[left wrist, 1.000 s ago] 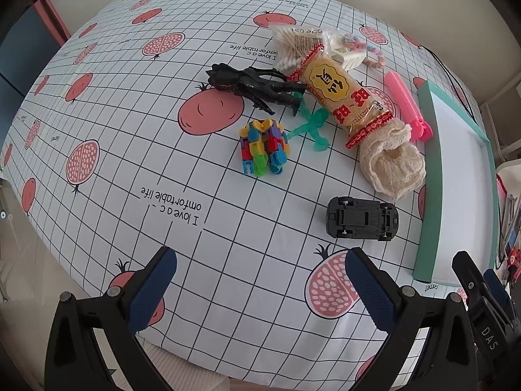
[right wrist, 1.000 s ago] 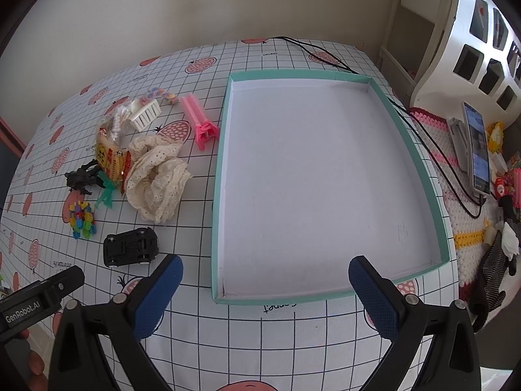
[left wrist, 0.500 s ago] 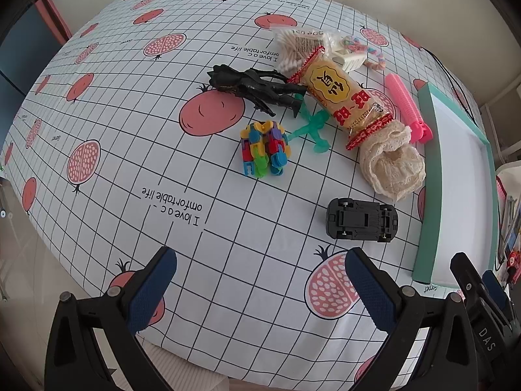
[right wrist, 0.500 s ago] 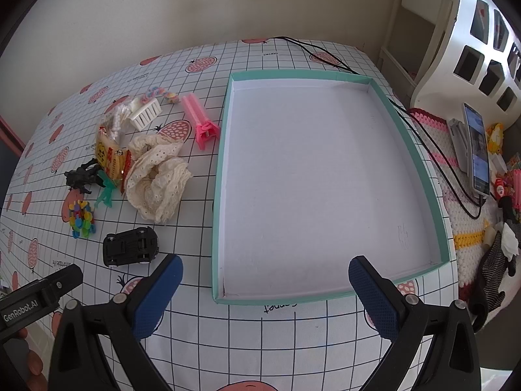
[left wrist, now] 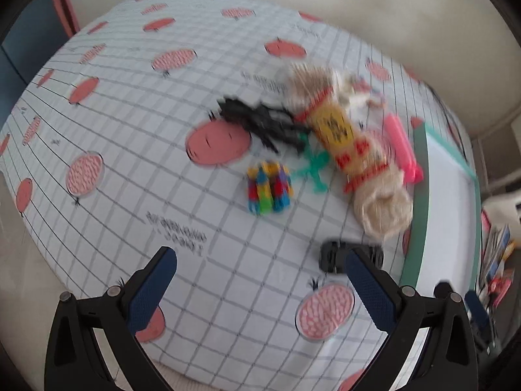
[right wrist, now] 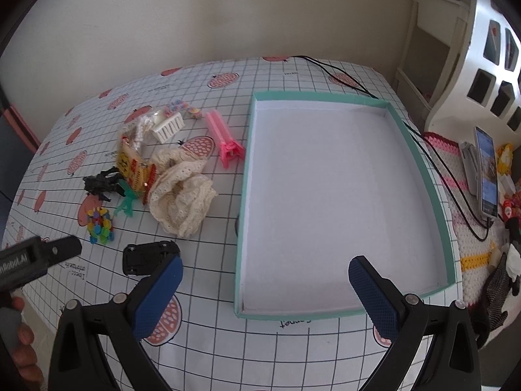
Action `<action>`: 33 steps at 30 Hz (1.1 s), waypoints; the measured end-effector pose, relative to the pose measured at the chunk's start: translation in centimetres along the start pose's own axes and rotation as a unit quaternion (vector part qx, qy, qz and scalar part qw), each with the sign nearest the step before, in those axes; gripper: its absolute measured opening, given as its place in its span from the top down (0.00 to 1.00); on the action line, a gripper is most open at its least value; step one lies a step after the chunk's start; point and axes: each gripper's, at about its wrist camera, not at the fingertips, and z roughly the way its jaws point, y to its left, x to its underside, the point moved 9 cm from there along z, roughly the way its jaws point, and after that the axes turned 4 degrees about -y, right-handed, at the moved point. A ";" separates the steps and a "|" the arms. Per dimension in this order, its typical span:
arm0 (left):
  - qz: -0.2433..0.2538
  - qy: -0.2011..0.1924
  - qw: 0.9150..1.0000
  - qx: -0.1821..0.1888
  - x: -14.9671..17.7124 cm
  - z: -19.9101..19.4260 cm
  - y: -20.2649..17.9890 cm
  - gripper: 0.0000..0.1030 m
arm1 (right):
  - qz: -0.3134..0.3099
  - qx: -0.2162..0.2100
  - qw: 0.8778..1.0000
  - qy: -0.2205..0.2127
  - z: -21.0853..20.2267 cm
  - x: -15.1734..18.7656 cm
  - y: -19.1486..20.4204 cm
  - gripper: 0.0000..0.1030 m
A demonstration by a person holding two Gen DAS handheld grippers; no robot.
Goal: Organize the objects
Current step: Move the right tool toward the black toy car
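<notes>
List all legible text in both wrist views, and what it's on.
"nRobot.AI", start cut off: left claw's housing.
Tablecloth print: upside down, too small to read.
Snack packet: red characters, illegible.
Left wrist view: motion-blurred, nothing readable.

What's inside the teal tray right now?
Nothing shows inside the teal tray: only its bare white floor. The right gripper's fingers cover a small strip by the near wall, so that part cannot be checked.
</notes>
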 end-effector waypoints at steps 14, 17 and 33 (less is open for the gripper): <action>-0.007 -0.042 0.997 0.069 -4.3 1.4 0.2 0.00 | -0.059 -0.056 0.997 0.005 2.0 -0.4 7.2 0.00; 0.007 -0.033 0.995 0.093 -4.2 2.1 -0.7 0.00 | -0.062 -0.060 0.996 0.022 3.2 0.0 8.1 0.00; 0.016 0.046 0.998 0.035 -1.9 6.8 0.7 0.00 | -0.068 -0.067 0.993 0.066 6.3 1.2 10.4 0.00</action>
